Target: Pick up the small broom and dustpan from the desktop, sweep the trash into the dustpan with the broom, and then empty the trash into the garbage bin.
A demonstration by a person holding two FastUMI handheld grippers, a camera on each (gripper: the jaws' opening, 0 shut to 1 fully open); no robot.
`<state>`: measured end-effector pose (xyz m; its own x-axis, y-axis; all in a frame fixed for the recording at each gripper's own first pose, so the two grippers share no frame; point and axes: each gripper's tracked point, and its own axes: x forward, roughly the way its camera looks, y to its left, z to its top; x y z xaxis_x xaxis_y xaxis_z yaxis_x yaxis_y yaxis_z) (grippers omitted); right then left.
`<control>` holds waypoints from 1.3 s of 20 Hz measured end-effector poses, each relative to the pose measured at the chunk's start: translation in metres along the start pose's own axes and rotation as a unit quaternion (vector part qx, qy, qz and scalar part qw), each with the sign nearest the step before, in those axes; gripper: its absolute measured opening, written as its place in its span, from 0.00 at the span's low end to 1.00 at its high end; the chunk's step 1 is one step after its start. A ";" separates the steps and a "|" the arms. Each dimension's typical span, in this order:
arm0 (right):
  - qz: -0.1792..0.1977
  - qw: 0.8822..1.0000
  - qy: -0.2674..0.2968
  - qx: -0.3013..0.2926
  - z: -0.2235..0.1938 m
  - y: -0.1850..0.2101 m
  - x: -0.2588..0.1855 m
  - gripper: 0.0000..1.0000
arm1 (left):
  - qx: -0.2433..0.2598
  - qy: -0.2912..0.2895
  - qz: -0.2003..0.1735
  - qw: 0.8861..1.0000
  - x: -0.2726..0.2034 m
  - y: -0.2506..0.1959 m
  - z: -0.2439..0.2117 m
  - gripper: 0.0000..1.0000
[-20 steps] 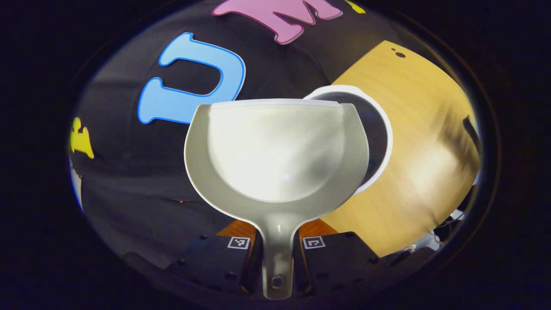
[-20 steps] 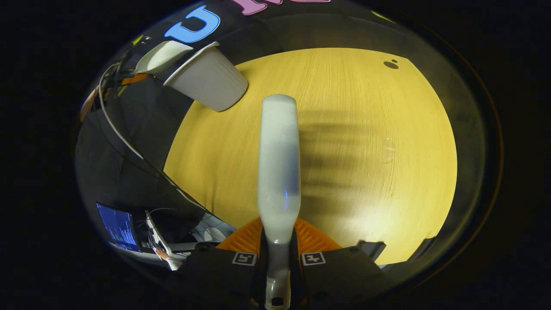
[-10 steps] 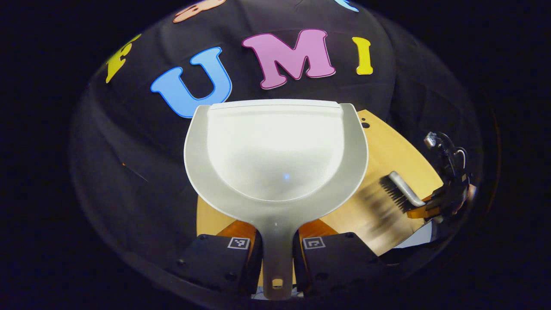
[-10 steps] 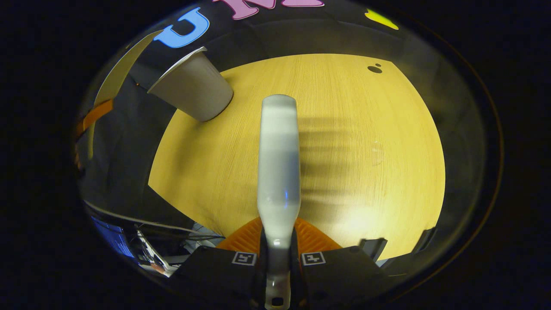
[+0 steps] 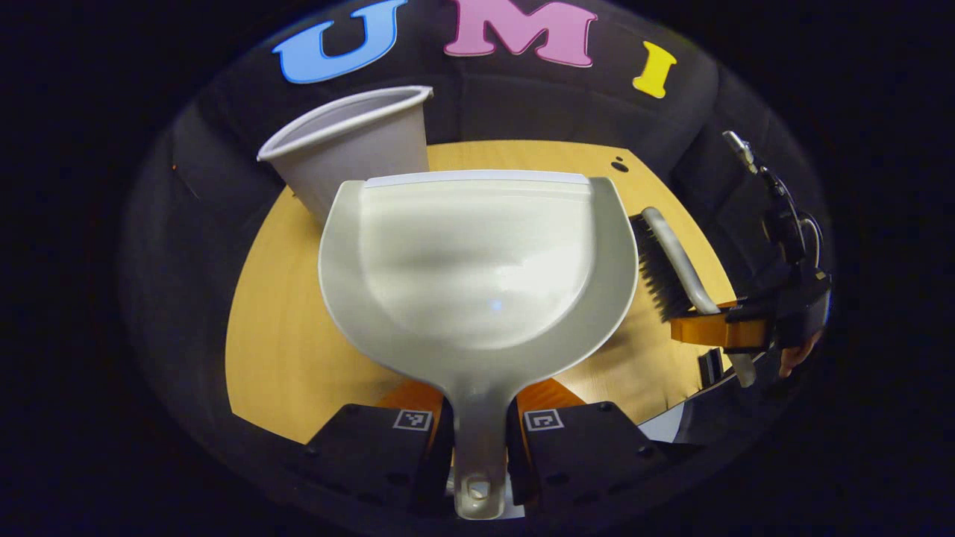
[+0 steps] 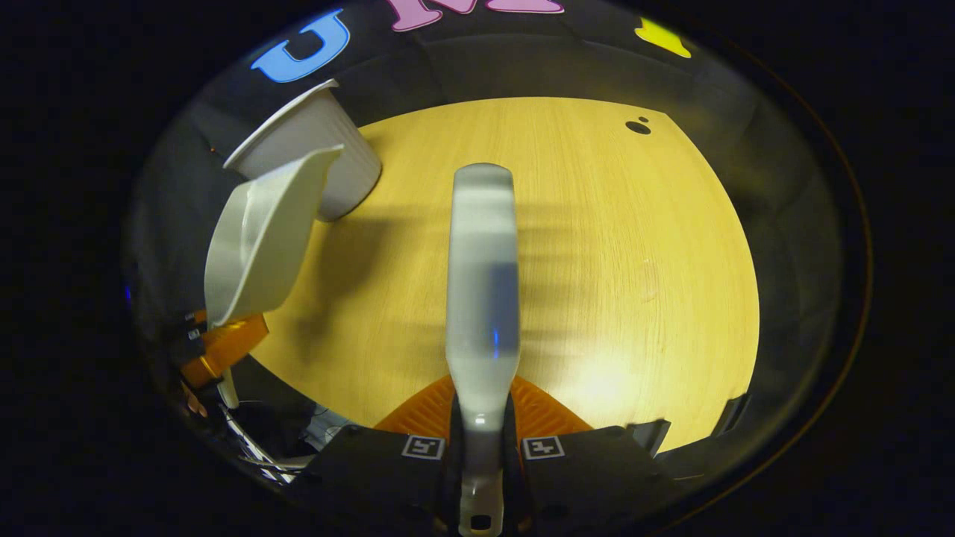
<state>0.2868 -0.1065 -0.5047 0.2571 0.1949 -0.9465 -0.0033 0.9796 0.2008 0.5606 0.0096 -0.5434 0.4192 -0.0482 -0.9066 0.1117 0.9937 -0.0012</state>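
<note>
The white dustpan (image 5: 477,261) is held level above the wooden table (image 5: 276,313), its handle pinched in my left gripper (image 5: 477,440); its bowl looks empty. Seen from the right gripper view, the dustpan (image 6: 257,235) hangs at the left, just in front of the bin (image 6: 313,153). The small broom (image 6: 483,276) points forward over the table, its handle clamped in my right gripper (image 6: 481,455). In the left gripper view the broom (image 5: 668,261) shows dark bristles at the right, with the other gripper (image 5: 739,328) holding it. The grey-white garbage bin (image 5: 358,153) stands behind the dustpan at the table's far left.
A small dark mark (image 6: 638,127) sits near the table's far right edge. The table (image 6: 634,246) is ringed by the black cloth wall. A hand (image 5: 794,358) holds the far gripper at the right. Cables hang beyond the table's near left edge (image 6: 246,440).
My left gripper has swung back and down over the table with the dustpan, away from the bin's mouth; the bin now stands behind it. The broom has hardly moved.
</note>
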 end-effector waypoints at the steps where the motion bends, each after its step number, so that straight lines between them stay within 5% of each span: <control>1: -0.011 1.000 0.002 0.003 0.002 0.000 0.007 0.24 | -0.018 0.014 0.005 1.000 0.009 0.002 -0.008 0.28; 4: -0.039 0.999 0.010 0.009 0.008 -0.002 0.028 0.24 | -0.058 0.061 -0.009 0.996 0.026 0.002 -0.030 0.29; 10: -0.086 0.994 0.064 -0.005 -0.005 -0.013 0.066 0.24 | -0.014 0.118 -0.004 0.993 0.019 0.000 -0.010 0.30; 26: -0.075 0.985 0.151 0.023 -0.021 -0.013 0.096 0.24 | -0.004 0.173 0.017 0.985 0.011 0.006 -0.006 0.31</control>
<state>0.2913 -0.0999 -0.6034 -0.0474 0.0602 -0.9971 0.0592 0.9966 0.0573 0.5608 0.0152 -0.5559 0.0899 0.0205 -0.9957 0.0952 0.9950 0.0290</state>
